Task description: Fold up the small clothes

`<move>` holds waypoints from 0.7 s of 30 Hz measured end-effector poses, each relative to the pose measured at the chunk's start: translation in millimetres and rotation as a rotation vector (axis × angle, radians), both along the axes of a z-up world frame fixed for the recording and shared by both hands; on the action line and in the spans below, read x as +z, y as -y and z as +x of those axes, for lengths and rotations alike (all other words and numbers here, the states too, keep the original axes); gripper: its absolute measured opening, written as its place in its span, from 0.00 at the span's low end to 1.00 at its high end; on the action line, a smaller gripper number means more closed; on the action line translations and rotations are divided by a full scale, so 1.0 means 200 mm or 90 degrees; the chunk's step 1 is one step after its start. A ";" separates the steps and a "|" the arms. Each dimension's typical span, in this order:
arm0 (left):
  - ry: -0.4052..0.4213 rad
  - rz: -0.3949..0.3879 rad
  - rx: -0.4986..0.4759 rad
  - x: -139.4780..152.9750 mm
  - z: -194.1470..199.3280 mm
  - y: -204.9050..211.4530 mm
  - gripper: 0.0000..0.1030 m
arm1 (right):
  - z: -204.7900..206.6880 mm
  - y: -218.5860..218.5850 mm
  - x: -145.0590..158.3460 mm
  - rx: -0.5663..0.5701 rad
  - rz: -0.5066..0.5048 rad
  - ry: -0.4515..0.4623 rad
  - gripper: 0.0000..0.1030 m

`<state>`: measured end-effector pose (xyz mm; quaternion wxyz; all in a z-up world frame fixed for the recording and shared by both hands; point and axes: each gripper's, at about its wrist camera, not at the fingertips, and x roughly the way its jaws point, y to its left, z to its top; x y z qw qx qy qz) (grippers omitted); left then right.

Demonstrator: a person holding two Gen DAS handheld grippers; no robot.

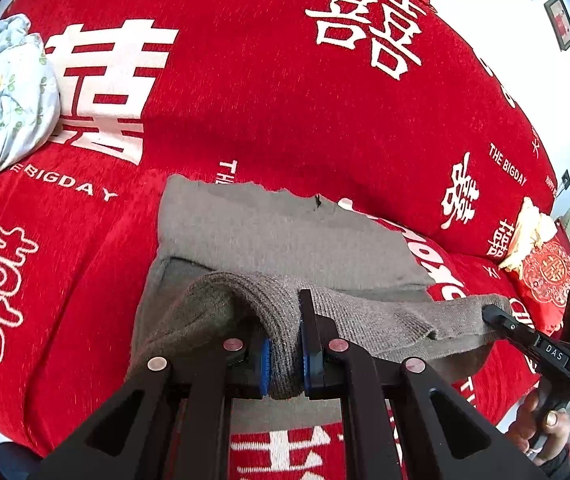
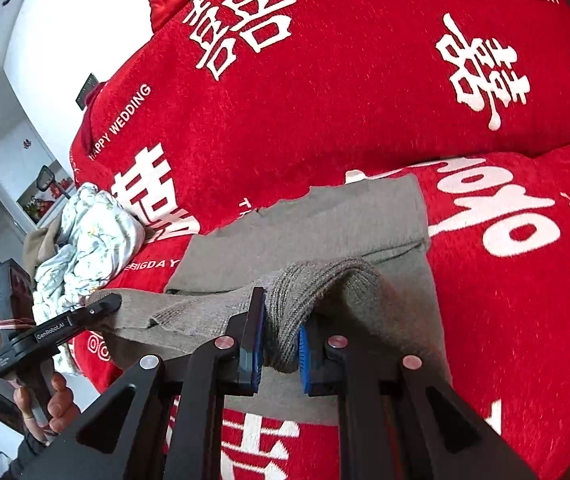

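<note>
A grey knit garment (image 1: 277,236) lies on the red sofa cover; it also shows in the right wrist view (image 2: 325,220). Its near ribbed edge is lifted and stretched between both grippers, above the flat part. My left gripper (image 1: 285,354) is shut on the left end of that edge. My right gripper (image 2: 279,344) is shut on the right end. Each gripper shows in the other's view, the right gripper (image 1: 493,314) at the right and the left gripper (image 2: 107,304) at the left, both pinching the edge.
A crumpled pale floral garment (image 1: 5,96) lies on the sofa at the left, also in the right wrist view (image 2: 93,240). A red embroidered cushion (image 1: 549,272) sits at the right. The red sofa back (image 1: 285,80) rises behind the grey garment.
</note>
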<state>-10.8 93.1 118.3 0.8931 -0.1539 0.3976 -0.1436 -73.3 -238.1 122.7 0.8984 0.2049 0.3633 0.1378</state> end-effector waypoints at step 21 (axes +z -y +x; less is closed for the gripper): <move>-0.017 0.031 0.006 0.02 0.34 0.08 0.12 | 0.35 0.01 -0.01 -0.033 -0.026 -0.030 0.15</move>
